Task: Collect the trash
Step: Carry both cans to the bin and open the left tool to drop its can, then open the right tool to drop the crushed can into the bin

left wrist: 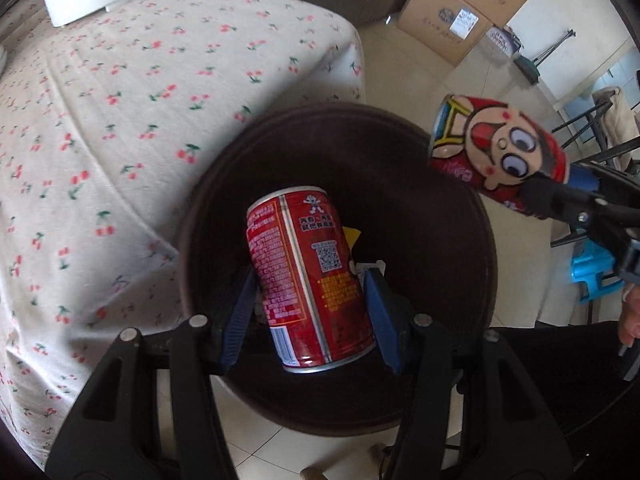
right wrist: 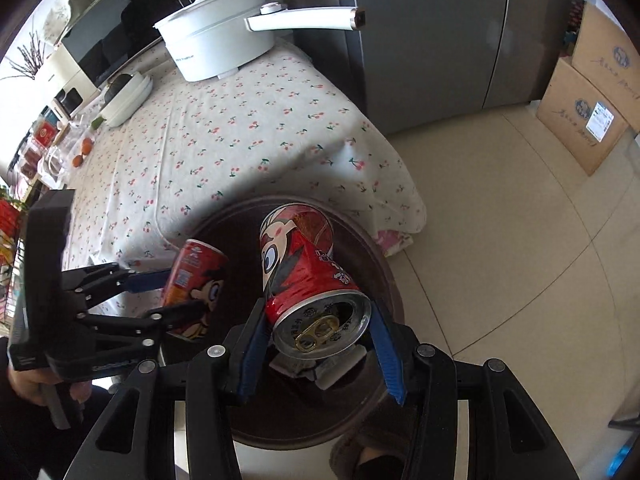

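Observation:
My left gripper (left wrist: 311, 276) is shut on a red drink can (left wrist: 308, 276), tilted, its blue pads pressing both sides. It hangs over the mouth of a dark round bin (left wrist: 424, 216) on the floor beside the table. My right gripper (right wrist: 320, 312) is shut on a dented red can with a cartoon face (right wrist: 304, 272), pull-tab end toward the camera, also above the bin (right wrist: 384, 264). From the left wrist, the right gripper (left wrist: 548, 196) and its can (left wrist: 500, 152) sit over the bin's right rim. The right wrist view has the left gripper (right wrist: 180, 294) and its can (right wrist: 196, 288) at the left.
A yellow scrap (left wrist: 352, 236) and pale rubbish (right wrist: 320, 368) lie inside the bin. The table with cherry-print cloth (right wrist: 240, 140) carries a white pot (right wrist: 216, 40). Cardboard boxes (left wrist: 452, 16), a grey fridge (right wrist: 432, 32) and a blue stool (left wrist: 592, 272) stand around the tiled floor.

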Demonstrator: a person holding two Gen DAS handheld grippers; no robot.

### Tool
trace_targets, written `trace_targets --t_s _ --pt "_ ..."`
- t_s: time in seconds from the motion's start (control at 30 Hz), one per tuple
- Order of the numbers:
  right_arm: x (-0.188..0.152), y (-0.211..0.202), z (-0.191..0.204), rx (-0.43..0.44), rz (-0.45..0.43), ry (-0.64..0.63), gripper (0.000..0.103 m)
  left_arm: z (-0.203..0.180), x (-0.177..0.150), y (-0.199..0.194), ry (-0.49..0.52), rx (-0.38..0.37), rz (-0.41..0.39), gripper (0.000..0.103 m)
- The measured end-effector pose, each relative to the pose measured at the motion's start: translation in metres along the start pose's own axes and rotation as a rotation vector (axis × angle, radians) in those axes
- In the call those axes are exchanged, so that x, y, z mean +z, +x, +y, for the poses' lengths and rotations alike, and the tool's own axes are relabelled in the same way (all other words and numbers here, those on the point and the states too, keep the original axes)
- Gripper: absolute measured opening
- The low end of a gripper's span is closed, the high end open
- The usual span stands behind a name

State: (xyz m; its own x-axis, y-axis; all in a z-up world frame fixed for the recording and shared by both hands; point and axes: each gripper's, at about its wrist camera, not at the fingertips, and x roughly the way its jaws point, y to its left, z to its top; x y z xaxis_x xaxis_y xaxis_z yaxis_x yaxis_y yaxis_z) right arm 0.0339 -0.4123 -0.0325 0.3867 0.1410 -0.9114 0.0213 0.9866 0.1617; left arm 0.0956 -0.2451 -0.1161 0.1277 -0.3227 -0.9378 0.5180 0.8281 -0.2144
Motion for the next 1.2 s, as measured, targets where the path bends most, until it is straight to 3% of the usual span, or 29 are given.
trace_targets --t_s 0.3,0.43,0.67,0.83,0.97,1.1,1.2 --pt "-0.003 0.003 -0.017 -0.005 0.017 0.008 0.05 -0.011 0.013 0.031 0.03 0.02 0.05 0.058" --pt "-0.003 0.004 -0.018 -0.008 0.026 0.015 0.05 -0.005 0.009 0.008 0.029 0.021 -0.008 0.081" --pt "-0.003 0.017 -0.006 -0.024 0.066 -0.012 0.05 0.026 0.002 -0.048 -0.02 0.031 -0.106 0.083" --pt "-0.005 0.042 0.019 -0.048 0.141 -0.078 0.05 0.06 -0.012 -0.087 -0.082 0.056 -0.166 0.084" --pt "-0.012 0.081 0.043 -0.109 0.25 -0.153 0.05 0.085 -0.024 -0.116 -0.136 0.077 -0.219 0.085" --pt "-0.022 0.12 0.059 -0.175 0.363 -0.205 0.05 0.107 -0.037 -0.134 -0.182 0.103 -0.265 0.093" --pt "-0.024 0.131 0.062 -0.214 0.392 -0.213 0.051 0.114 -0.047 -0.138 -0.199 0.138 -0.277 0.096"
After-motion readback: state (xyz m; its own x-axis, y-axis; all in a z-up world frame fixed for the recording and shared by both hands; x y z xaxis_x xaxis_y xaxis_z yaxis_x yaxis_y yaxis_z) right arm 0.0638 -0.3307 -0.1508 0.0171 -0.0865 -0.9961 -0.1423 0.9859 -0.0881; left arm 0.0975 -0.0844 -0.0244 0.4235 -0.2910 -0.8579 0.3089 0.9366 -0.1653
